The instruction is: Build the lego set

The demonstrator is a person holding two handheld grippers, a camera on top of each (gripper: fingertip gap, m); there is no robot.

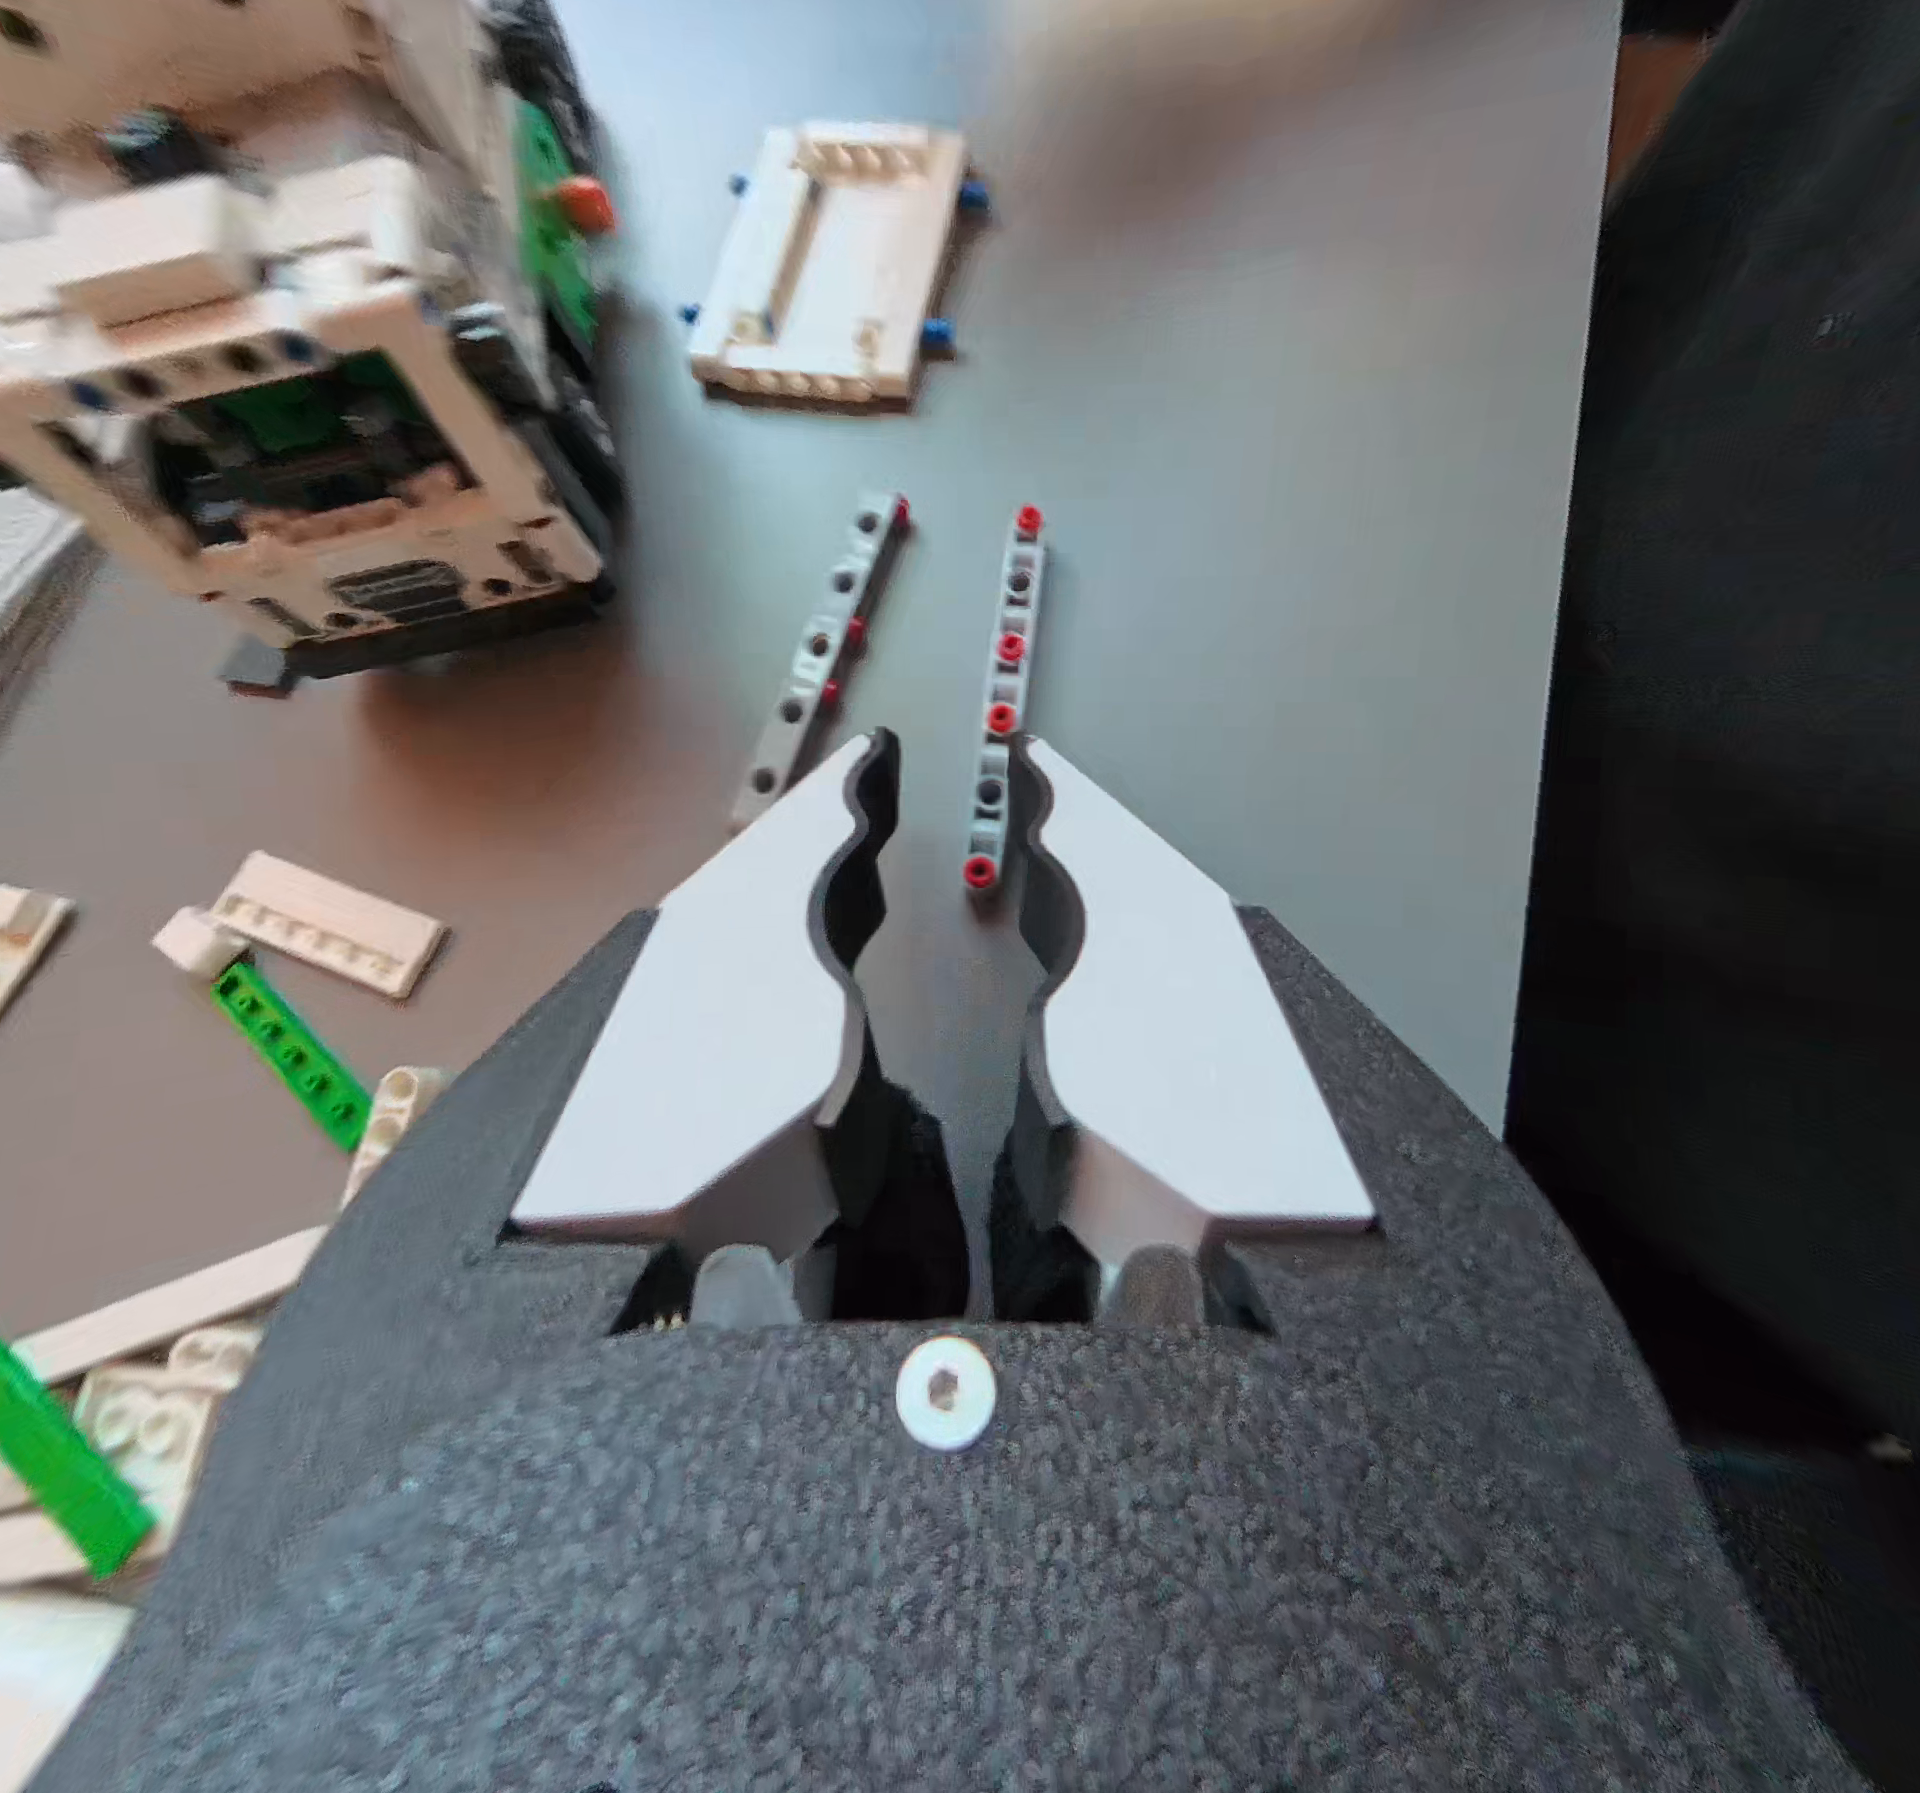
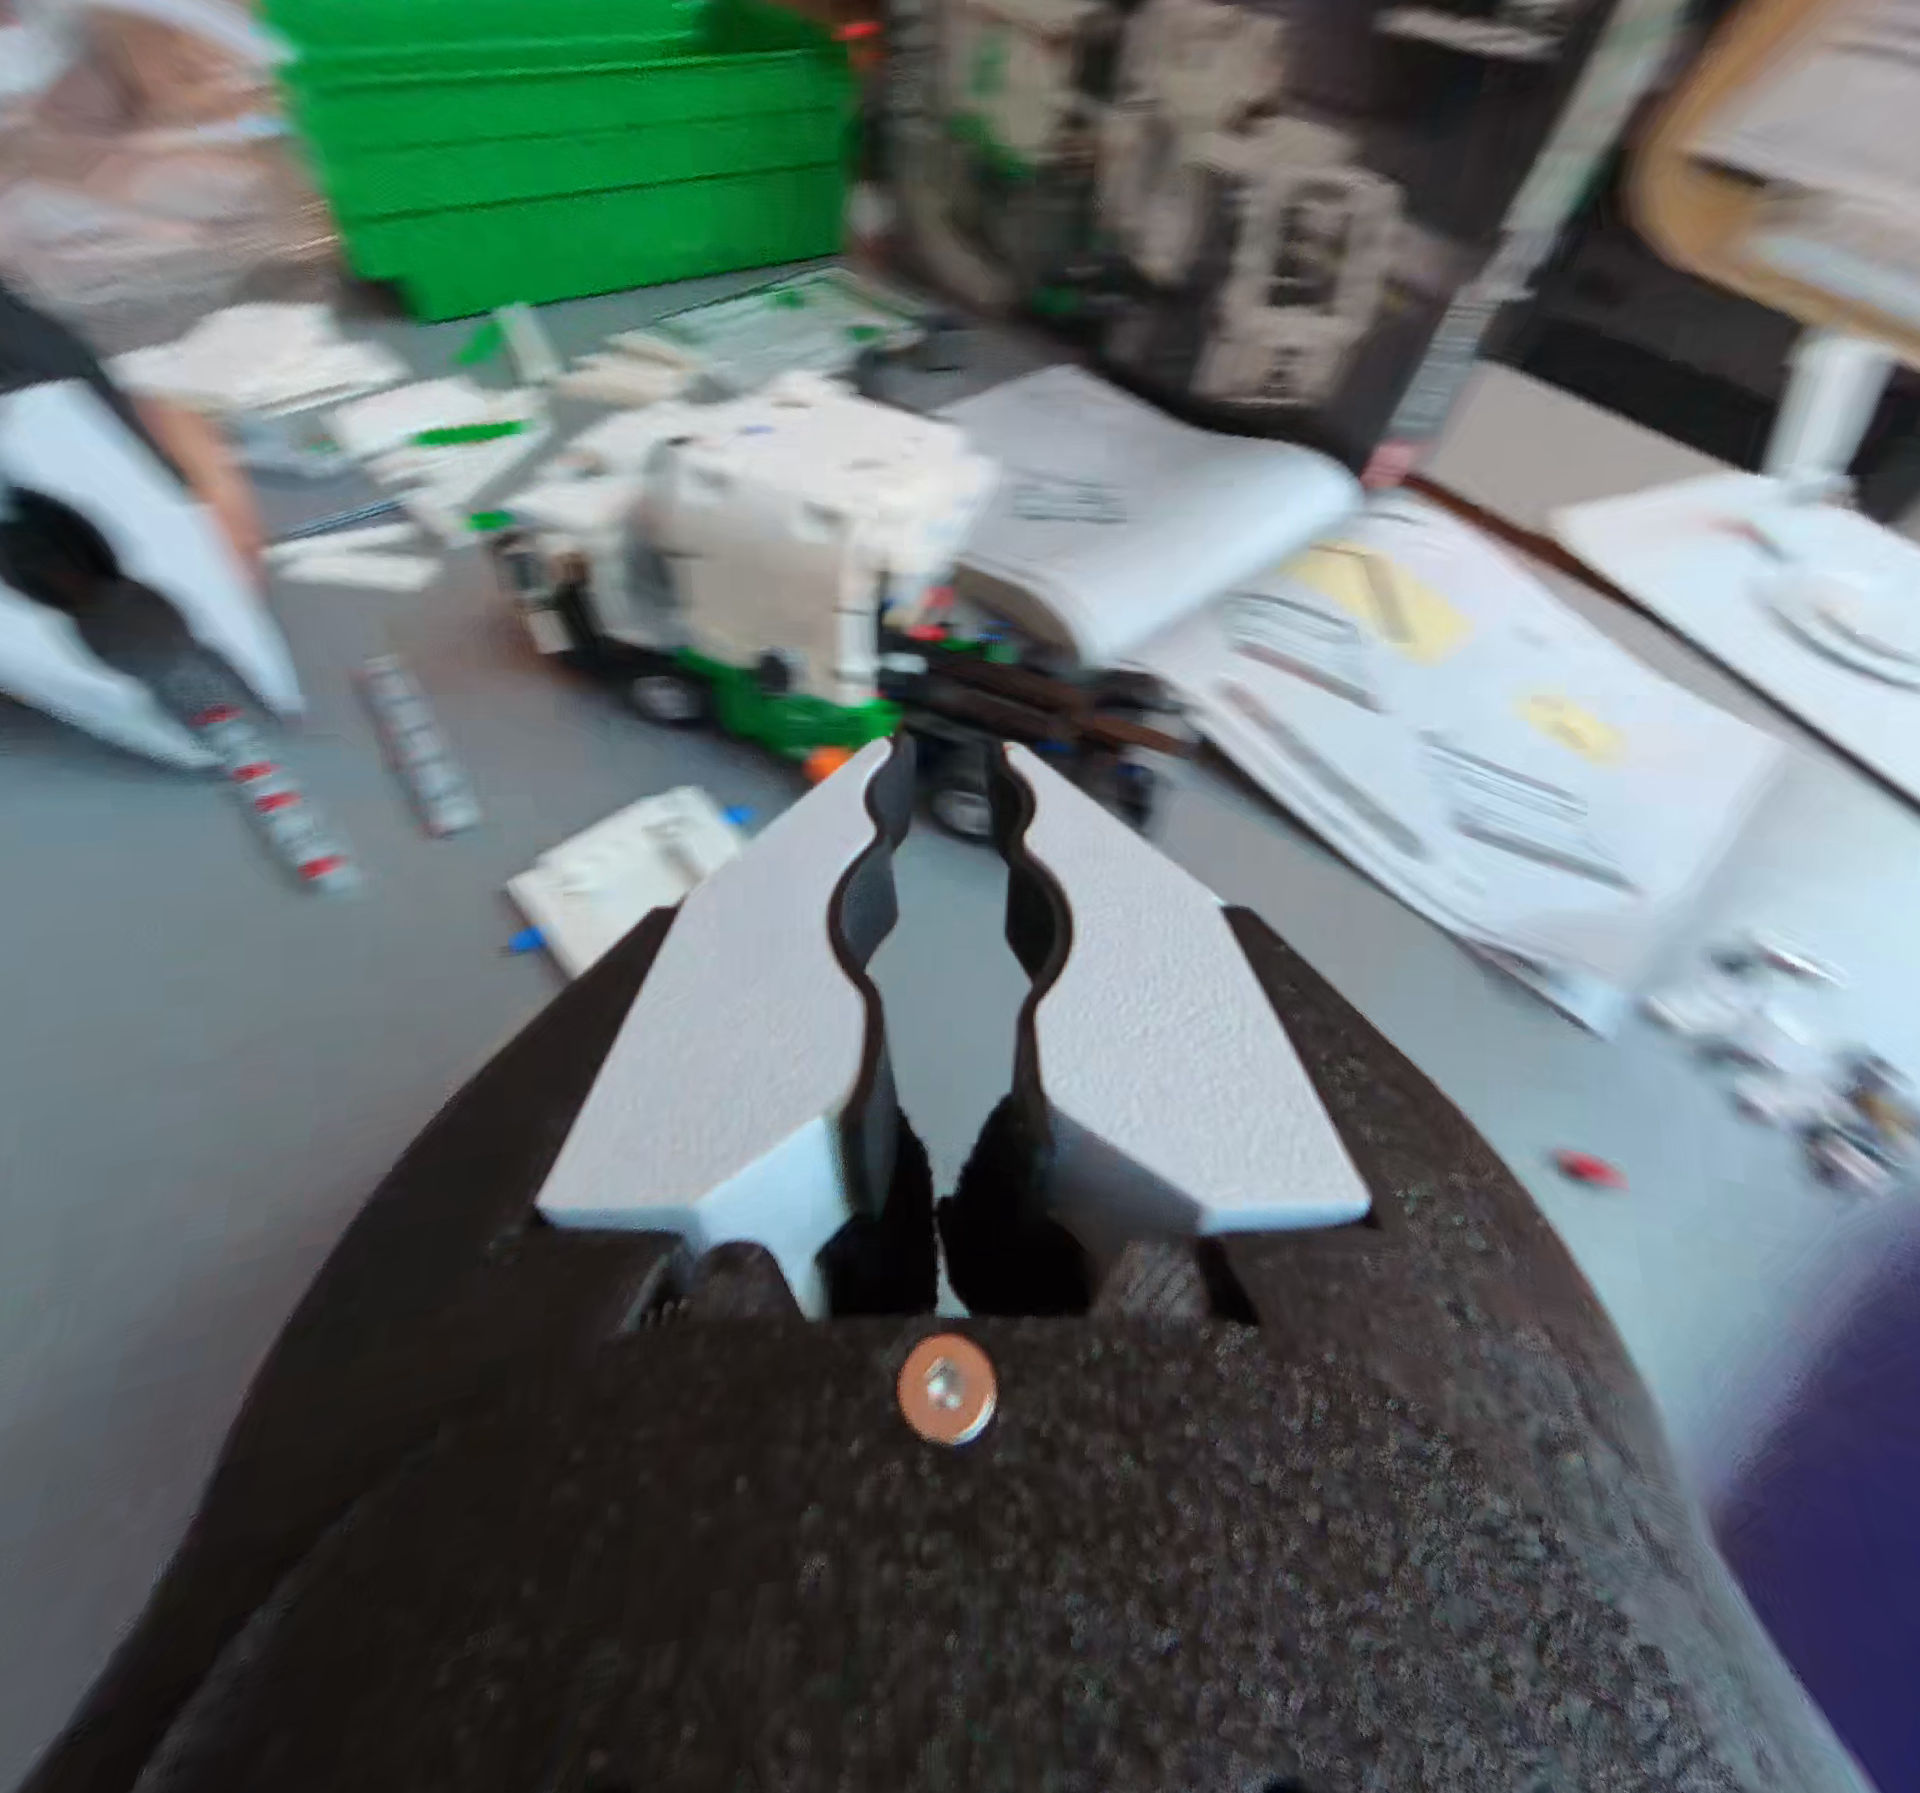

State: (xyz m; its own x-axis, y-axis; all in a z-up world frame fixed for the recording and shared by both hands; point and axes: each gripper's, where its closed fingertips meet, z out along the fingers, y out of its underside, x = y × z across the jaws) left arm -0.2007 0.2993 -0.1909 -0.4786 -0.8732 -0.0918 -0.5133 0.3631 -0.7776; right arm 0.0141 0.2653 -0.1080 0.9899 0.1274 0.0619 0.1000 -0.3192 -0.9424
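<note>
My left gripper (image 1: 954,756): jaws part open, empty; grey holed lego beam with red pins (image 1: 1006,694) lies at 12 o'clock, touching right finger's inner side. Judgement: centre over beam, grip betw. pins. Right gripper (image 2: 948,769) part open, empty; white-green lego truck (image 2: 748,590) at 11 o'clock, apart.

Black textured grippers, wavy white jaws

- Two studded beams (image 1: 1008,694) (image 1: 826,657) lie side by side on the table (image 1: 1299,496).
- A flat panel (image 1: 836,263) lies beyond them.
- The truck model (image 1: 301,309) stands left of the panel.
- Open instruction pages (image 2: 1455,704) lie right of the truck.
- A bin (image 2: 561,133) sits behind it.
</note>
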